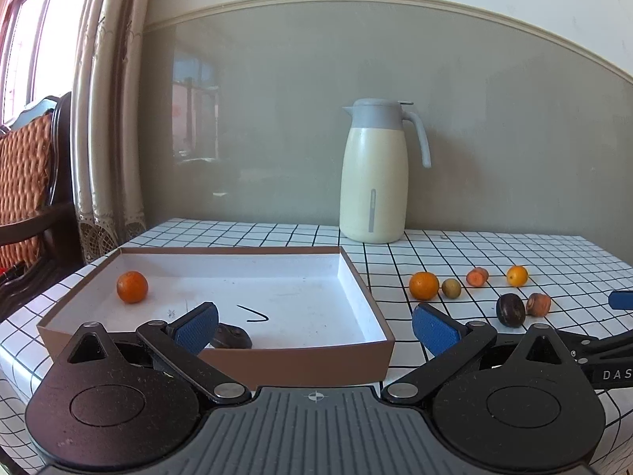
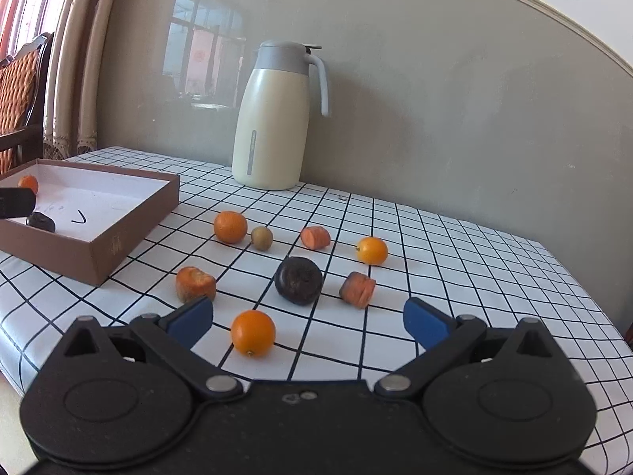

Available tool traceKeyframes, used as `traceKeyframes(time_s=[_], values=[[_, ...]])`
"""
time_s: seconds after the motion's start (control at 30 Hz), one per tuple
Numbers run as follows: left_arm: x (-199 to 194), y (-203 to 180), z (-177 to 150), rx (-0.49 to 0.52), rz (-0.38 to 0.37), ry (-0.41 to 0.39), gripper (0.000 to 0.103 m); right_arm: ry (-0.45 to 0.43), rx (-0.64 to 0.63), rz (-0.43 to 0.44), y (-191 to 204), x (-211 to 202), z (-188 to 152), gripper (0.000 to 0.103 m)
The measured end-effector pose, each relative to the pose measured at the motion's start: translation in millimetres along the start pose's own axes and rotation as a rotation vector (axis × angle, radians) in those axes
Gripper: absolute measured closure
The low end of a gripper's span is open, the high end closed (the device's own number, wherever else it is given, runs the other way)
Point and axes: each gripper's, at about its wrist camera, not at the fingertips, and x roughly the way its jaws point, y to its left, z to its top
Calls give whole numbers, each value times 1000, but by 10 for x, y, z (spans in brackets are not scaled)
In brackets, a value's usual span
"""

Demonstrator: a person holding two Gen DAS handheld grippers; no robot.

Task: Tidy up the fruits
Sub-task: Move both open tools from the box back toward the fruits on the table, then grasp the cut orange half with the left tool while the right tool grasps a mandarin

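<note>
A brown box [image 1: 300,360] with a white inside holds an orange [image 1: 132,286] at its far left and a dark fruit [image 1: 231,336] near its front wall. My left gripper [image 1: 314,326] is open and empty, over the box's front edge. My right gripper [image 2: 308,324] is open and empty, low over the table. A small orange [image 2: 253,333] lies between its fingers, nearer the left one. Beyond lie a dark fruit [image 2: 298,280], carrot pieces [image 2: 195,284], [image 2: 358,289], [image 2: 315,236], an orange [image 2: 230,227], a greenish fruit [image 2: 261,238] and a yellow-orange fruit [image 2: 372,250].
A cream thermos jug [image 1: 374,172] with a grey lid stands at the back against the wall. The table has a white checked cloth [image 2: 455,261]. A curtain [image 1: 107,118] and a wooden chair [image 1: 27,182] are at the left. The box also shows in the right wrist view [image 2: 99,253].
</note>
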Motion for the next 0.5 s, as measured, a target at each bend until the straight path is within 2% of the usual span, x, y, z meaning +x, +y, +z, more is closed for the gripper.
traceKeyframes(time_s=[0.17, 0.3, 0.5], values=[[68, 16, -34, 2, 7, 17, 0, 56, -12, 10, 76, 190, -39, 15], [122, 38, -45, 2, -2, 26, 0, 90, -22, 22, 133, 276, -35, 33], [204, -66, -62, 20, -42, 50, 0, 113, -24, 23, 139, 327, -49, 38]])
